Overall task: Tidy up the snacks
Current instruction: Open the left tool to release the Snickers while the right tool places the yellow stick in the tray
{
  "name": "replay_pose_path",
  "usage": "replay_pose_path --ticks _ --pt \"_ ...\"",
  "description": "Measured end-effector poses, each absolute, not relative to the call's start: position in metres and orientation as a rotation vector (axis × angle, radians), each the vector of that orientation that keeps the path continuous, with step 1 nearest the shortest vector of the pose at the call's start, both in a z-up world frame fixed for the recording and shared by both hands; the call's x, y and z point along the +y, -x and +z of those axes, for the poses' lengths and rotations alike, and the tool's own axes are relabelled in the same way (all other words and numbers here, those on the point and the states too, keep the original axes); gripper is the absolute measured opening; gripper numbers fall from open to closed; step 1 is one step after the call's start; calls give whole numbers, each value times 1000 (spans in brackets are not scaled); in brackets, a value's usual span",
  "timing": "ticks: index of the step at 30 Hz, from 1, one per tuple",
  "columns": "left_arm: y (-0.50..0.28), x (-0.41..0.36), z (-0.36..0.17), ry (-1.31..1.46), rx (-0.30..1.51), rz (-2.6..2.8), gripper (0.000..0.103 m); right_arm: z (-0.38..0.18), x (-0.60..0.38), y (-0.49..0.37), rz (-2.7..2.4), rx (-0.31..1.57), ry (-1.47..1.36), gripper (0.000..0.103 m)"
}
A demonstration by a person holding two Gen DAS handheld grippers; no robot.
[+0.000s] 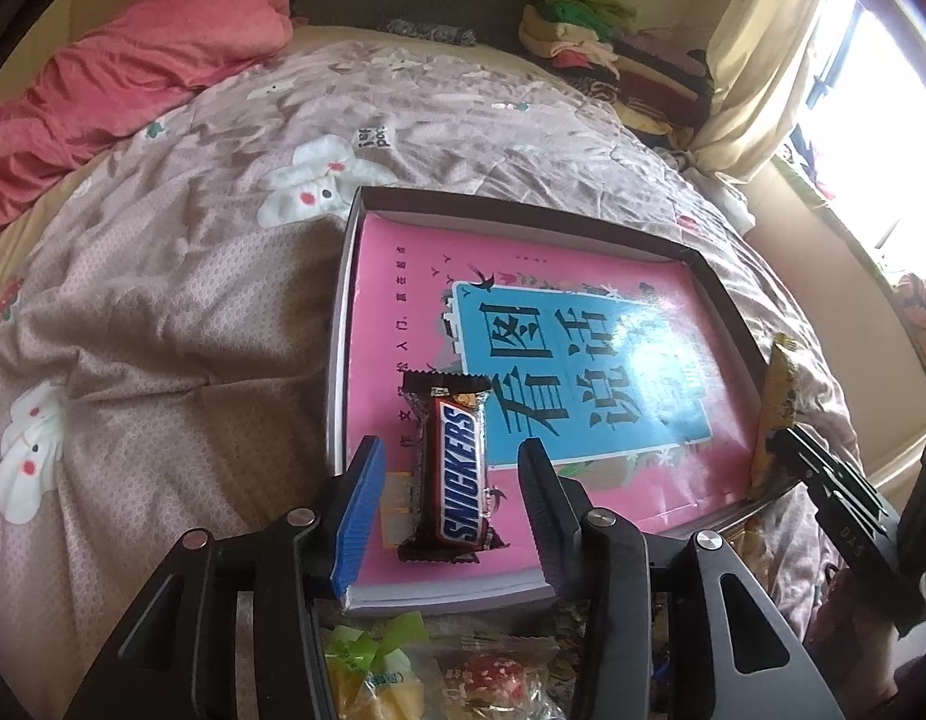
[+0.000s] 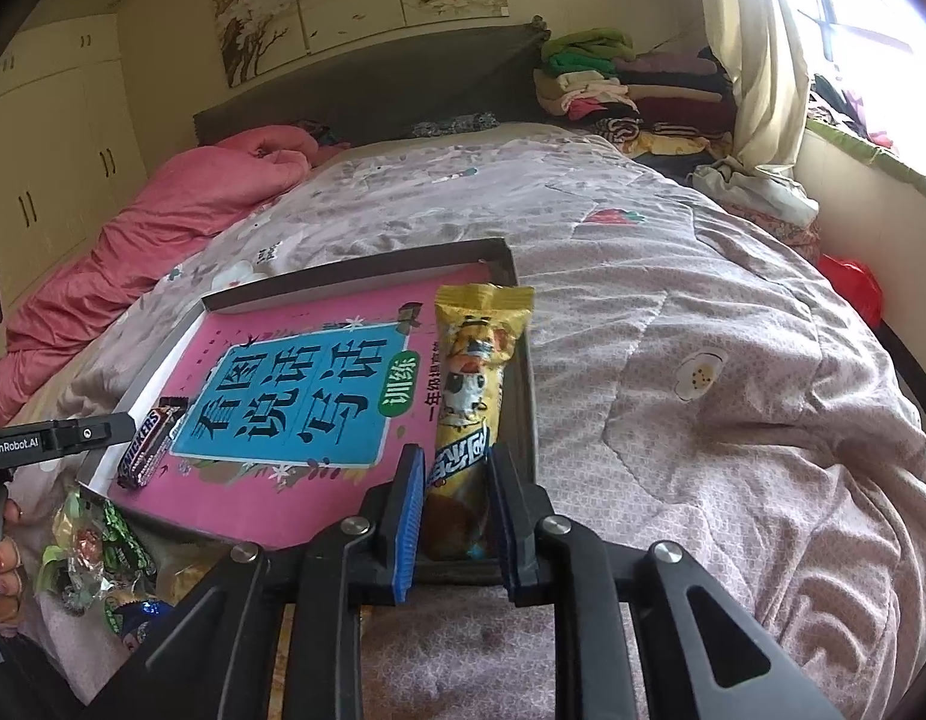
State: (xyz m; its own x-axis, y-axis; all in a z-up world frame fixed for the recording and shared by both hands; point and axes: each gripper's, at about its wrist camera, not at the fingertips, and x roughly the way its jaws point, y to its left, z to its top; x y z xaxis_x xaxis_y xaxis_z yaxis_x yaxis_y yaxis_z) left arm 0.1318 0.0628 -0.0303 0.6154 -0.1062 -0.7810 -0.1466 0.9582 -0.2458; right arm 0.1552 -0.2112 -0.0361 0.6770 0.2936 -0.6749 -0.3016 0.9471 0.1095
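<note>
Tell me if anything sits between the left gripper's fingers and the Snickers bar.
Nothing visible does. The Snickers bar lies flat on the pink book in the tray, and the left gripper is open with one finger on each side of it, only bare cover in the gaps.

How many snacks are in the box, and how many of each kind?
Snickers bar: 1, lying on the pink book between the left gripper's open fingers.
Yellow cartoon-cow snack pack: 1, at the box's right edge, gripped by the right gripper.
Total in the box: 2.
More wrapped sweets lie outside it; too jumbled to count.
</note>
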Motion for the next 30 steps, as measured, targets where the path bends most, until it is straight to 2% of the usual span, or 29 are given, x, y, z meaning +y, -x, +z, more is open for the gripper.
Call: replay_pose_path --ticks 5,9,19,21,23,30 --pt "-129 61 -25 299 897 15 53 -34 -211 -154 339 751 7 27" --pt "-127 61 -22 303 890 13 53 -33 -210 -153 347 742 6 31" --pt "-119 62 -14 298 878 16 54 -26 -202 -145 396 710 25 36" --pt "-117 63 -12 299 873 19 57 -24 -202 -144 401 699 25 38" --pt "-115 64 -10 305 868 15 64 -22 -202 -142 405 692 20 39" --pt "-107 67 -1 289 855 24 64 -17 -203 -138 422 678 10 45"
